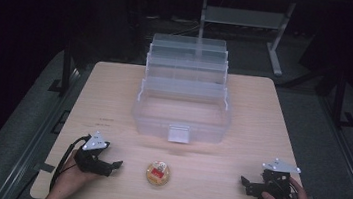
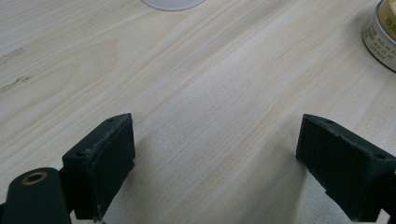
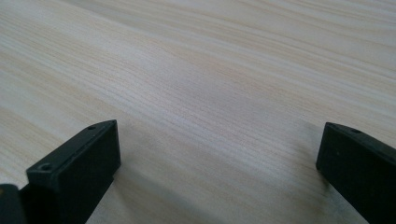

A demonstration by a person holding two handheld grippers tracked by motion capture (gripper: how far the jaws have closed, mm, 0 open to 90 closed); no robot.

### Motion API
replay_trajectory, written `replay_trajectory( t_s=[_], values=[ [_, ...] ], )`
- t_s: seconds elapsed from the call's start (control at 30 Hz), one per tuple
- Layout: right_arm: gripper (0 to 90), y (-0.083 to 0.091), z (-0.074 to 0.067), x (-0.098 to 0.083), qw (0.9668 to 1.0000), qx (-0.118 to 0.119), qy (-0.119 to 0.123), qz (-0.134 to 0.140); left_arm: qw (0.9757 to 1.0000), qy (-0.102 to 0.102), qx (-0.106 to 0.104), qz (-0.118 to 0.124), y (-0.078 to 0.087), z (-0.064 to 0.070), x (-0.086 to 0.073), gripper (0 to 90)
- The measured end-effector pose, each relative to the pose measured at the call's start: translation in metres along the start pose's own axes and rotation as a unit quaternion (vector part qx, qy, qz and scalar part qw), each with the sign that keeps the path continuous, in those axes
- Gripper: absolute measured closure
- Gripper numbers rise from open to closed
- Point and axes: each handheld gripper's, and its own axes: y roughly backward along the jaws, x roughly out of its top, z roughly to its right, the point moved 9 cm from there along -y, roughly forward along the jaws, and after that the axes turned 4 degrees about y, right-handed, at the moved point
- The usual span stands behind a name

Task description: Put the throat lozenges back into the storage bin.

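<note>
1. Left hand-held gripper (image 1: 112, 165) rests at the near left of the wooden worktop (image 1: 253, 118), held in a hand (image 1: 72, 176); its jaws are spread apart with nothing between them.
2. Right hand-held gripper (image 1: 246, 184) sits at the near right, jaws likewise spread over bare wood.
3. A small round tin (image 1: 158, 173) lies between the two, nearer the left one.
4. Beyond it stands an open, clear plastic tiered toolbox (image 1: 182, 110), mid-worktop.

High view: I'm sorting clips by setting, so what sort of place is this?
Probably a lab or workshop recording station: a lone wooden table on grey floor in a dark room, a clear tiered plastic box, and handheld grippers, left and right.
</note>
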Motion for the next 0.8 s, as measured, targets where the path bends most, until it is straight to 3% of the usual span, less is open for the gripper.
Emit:
replay_trajectory(
  t_s=[0.47,0.8],
  values=[
    [0.0,0.0000,0.0000,0.0001,1.0000,0.000,0.000,0.000,1.0000,0.001,0.001,-0.003,0.0000,0.0006,0.0005,11.1],
    [0.0,0.0000,0.0000,0.0001,1.0000,0.000,0.000,0.000,0.9998,-0.001,0.002,-0.020,0.0008,0.0031,0.0018,11.8]
  ],
)
